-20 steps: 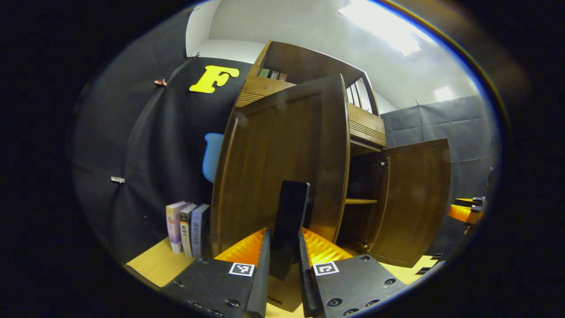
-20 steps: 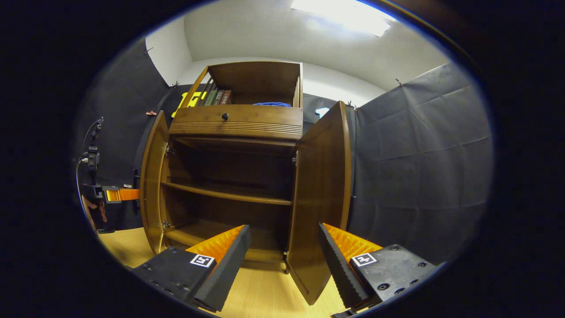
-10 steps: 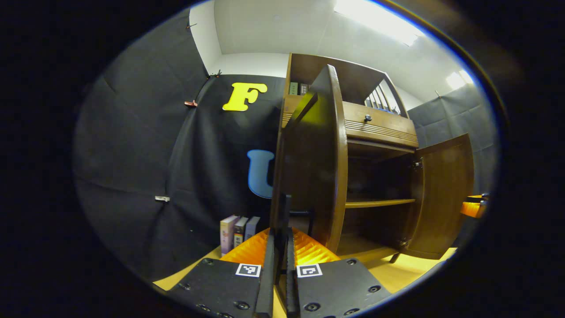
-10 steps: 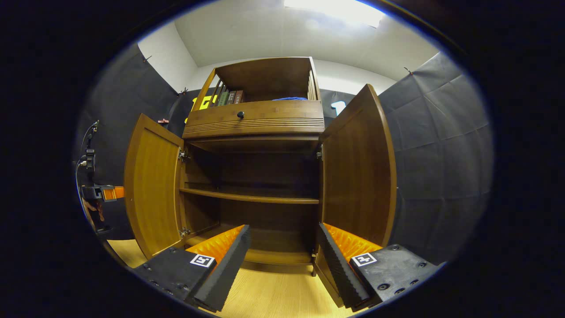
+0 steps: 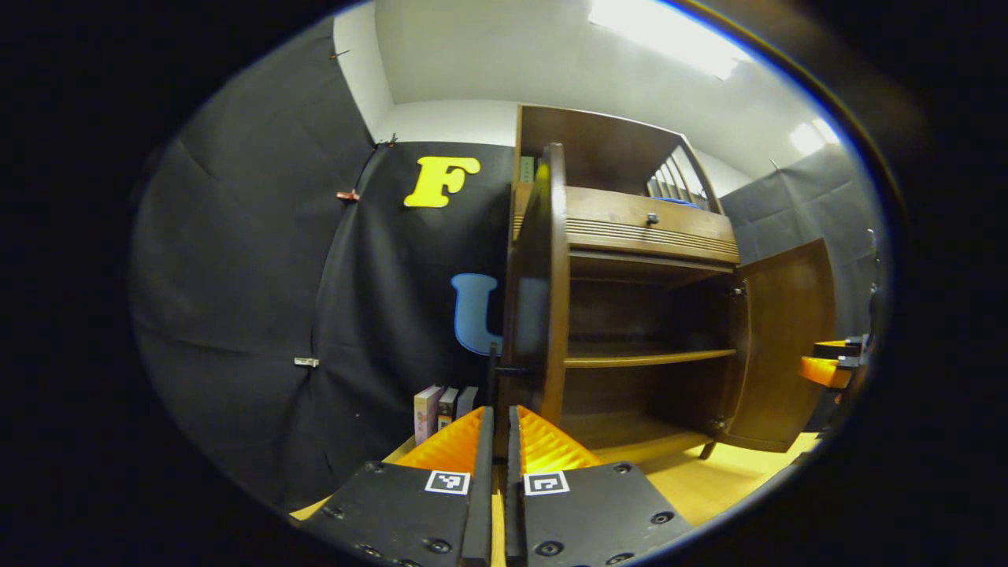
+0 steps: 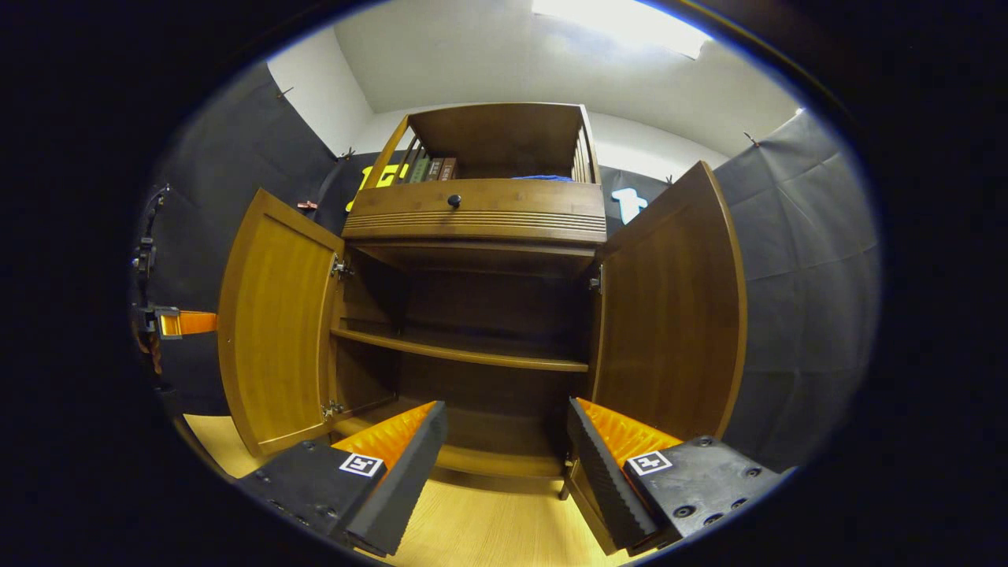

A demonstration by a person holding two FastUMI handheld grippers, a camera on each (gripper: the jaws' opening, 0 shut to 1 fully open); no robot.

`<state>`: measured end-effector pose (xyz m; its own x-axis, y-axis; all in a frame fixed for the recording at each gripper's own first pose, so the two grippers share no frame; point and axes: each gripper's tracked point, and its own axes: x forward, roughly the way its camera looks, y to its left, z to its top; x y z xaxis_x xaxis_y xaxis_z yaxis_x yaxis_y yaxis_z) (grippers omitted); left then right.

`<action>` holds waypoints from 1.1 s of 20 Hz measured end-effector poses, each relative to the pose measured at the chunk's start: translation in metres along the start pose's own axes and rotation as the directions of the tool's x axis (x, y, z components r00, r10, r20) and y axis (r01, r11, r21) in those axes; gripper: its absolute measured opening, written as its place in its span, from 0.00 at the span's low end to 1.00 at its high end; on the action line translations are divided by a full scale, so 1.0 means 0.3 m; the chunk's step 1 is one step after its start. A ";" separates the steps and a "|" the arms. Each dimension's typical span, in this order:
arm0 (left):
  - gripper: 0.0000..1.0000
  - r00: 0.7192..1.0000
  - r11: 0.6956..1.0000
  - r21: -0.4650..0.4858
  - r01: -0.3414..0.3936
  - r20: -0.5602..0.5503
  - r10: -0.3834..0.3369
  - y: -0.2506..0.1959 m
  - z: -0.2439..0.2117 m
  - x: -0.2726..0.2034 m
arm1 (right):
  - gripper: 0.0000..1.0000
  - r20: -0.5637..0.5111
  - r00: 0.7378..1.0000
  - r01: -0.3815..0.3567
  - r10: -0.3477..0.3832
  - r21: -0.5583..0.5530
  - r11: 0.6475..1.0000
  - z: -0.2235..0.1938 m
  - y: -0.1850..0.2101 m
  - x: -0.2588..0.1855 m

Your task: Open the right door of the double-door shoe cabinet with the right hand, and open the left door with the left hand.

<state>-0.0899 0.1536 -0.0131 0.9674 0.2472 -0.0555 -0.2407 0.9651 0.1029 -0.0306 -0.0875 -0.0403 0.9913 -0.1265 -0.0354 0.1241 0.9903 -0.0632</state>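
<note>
1. Left gripper (image 5: pixel 494 417): fingers pressed almost together with only a thin slit between them. The dark handle (image 5: pixel 494 374) of the left door rises straight ahead of the tips; whether the fingers grip its lower end, I cannot tell.
2. Left door (image 5: pixel 543 276): seen edge-on just ahead and slightly right of the left gripper, long axis upright, swung wide from the cabinet (image 5: pixel 630 236). In the right gripper view the same door (image 6: pixel 272 323) stands ahead to the left, inner face showing.
3. Right gripper (image 6: pixel 504 441): fingers spread wide, nothing between them. It points into the open cabinet mouth and the middle shelf (image 6: pixel 461 354), touching nothing.
4. Right door (image 6: pixel 669 315): ahead and right of the right gripper, upright, fully swung out. The left gripper shows far left, beyond the left door.
5. Key relation: the left gripper is the nearer one to the left door, in line with its free edge; any further swing would go away from the cabinet front. Both doors look open, so the task reads as about done.
6. Change over the last second: the left door turned from broad face toward the left gripper to thin edge-on, and the handle between the fingers shrank to a sliver. In the right gripper view both doors opened wider, while the right gripper's spread stayed the same.
</note>
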 end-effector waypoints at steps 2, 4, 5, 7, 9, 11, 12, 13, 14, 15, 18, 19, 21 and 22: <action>0.11 0.995 0.995 -0.013 0.097 0.023 -0.096 -0.104 0.035 -0.036 | 0.96 -0.002 0.999 -0.033 0.033 0.015 0.999 0.009 0.051 0.011; 0.11 0.974 0.974 -0.031 0.225 0.028 -0.224 -0.233 0.046 -0.051 | 0.96 -0.013 0.998 -0.058 0.059 0.021 0.998 0.004 0.098 0.018; 0.16 0.966 0.966 -0.028 0.259 0.017 -0.258 -0.272 0.039 -0.046 | 0.96 -0.019 0.998 -0.064 0.064 0.019 0.998 0.002 0.115 0.020; 0.17 0.959 0.959 -0.011 0.284 -0.016 -0.284 -0.322 0.020 -0.017 | 0.96 -0.020 0.995 -0.093 0.094 0.008 0.996 0.006 0.161 0.016; 0.21 0.952 0.952 0.001 0.306 -0.030 -0.306 -0.378 0.003 0.015 | 0.96 -0.026 0.994 -0.102 0.102 -0.004 0.995 0.008 0.181 0.007; 0.42 0.940 0.941 0.012 0.338 -0.048 -0.337 -0.452 -0.026 0.040 | 0.96 -0.044 0.995 -0.096 0.095 -0.024 0.995 0.011 0.179 -0.005; 0.53 0.936 0.936 0.015 0.351 -0.048 -0.350 -0.490 -0.031 0.051 | 0.96 -0.048 0.995 -0.094 0.092 -0.030 0.995 0.013 0.178 -0.013; 0.64 0.932 0.933 0.014 0.360 -0.044 -0.359 -0.516 -0.030 0.066 | 0.96 -0.052 0.995 -0.093 0.091 -0.036 0.995 0.015 0.171 -0.023; 0.70 0.933 0.933 0.012 0.359 -0.036 -0.358 -0.536 -0.031 0.086 | 0.96 -0.056 0.995 -0.089 0.087 -0.042 0.995 0.015 0.168 -0.033; 0.78 0.936 0.936 0.015 0.351 -0.033 -0.351 -0.548 -0.033 0.107 | 0.96 -0.057 0.995 -0.085 0.082 -0.046 0.995 0.016 0.162 -0.041; 0.96 0.938 0.938 0.035 0.345 -0.035 -0.344 -0.581 -0.039 0.138 | 0.96 -0.057 0.996 -0.076 0.074 -0.031 0.997 0.021 0.142 -0.068; 0.99 0.940 0.939 0.041 0.341 -0.040 -0.339 -0.585 -0.045 0.135 | 0.97 -0.056 0.996 -0.073 0.071 -0.027 0.997 0.025 0.138 -0.076; 0.99 0.948 0.947 0.052 0.317 -0.039 -0.315 -0.577 -0.043 0.131 | 0.96 -0.049 0.997 -0.059 0.057 -0.035 0.998 0.038 0.126 -0.081; 0.99 0.953 0.952 0.052 0.303 -0.033 -0.302 -0.571 -0.039 0.133 | 0.96 -0.045 0.998 -0.054 0.052 -0.039 0.998 0.040 0.116 -0.088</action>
<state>-0.0111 -0.0007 -0.0446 0.9917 -0.0526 -0.1169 0.0680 0.9888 0.1327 -0.0520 -0.0491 -0.0297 0.9936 -0.0771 -0.0831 0.0686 0.9926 -0.1005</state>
